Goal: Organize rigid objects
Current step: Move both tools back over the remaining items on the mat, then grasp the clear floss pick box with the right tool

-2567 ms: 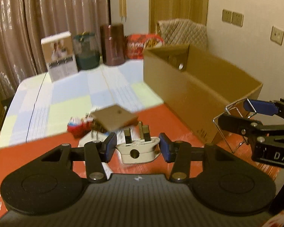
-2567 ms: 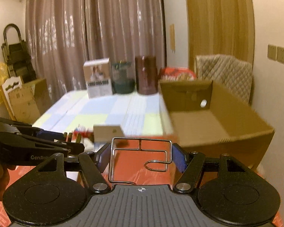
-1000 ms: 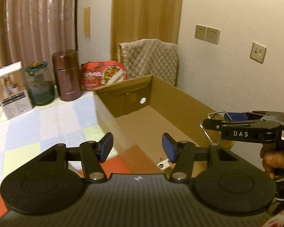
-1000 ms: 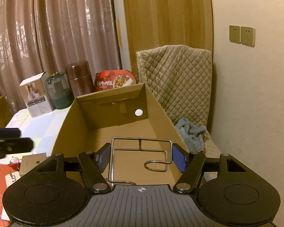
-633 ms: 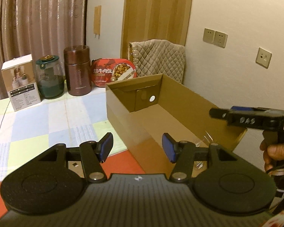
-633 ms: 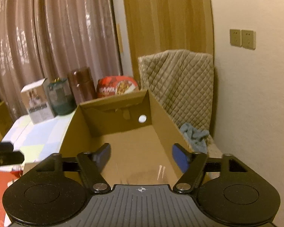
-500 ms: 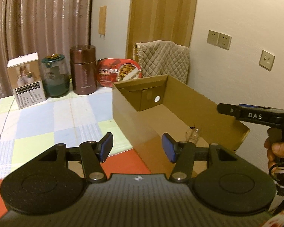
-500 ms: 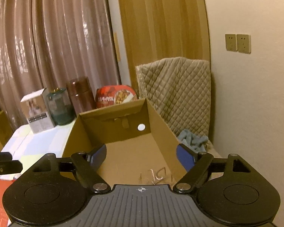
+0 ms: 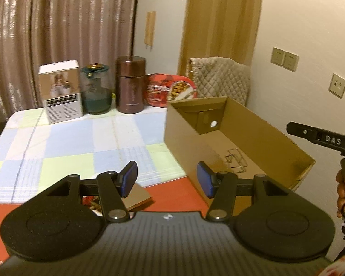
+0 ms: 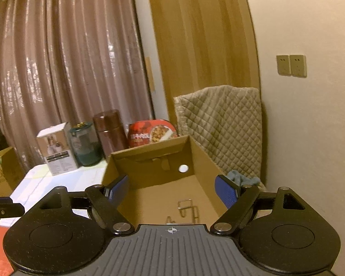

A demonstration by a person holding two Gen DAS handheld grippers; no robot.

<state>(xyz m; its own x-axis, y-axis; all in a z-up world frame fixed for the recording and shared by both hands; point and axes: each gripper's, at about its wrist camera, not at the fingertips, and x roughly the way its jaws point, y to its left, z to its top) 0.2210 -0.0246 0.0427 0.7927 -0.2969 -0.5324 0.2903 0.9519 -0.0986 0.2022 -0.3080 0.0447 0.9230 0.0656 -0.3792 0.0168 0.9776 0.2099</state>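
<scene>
Wire rack (image 9: 235, 159) lies in cardboard box (image 9: 260, 135), right of frame. Small brown box (image 9: 138, 195) lower centre on desk (image 9: 57, 142) remains. Left claw (image 9: 167, 179), right claw (image 10: 172, 192): both wide apart, empty.

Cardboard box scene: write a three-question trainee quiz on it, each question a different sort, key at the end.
1. True or false: the wire rack lies on the floor of the cardboard box.
2. Multiple choice: the right tool is (a) shut on the rack, (b) open and holding nothing, (c) out of view.
3. Fill in: between the white carton and the brown canister stands a green-lidded ____.

Key: 1 true; 2 b; 3 jar.
</scene>
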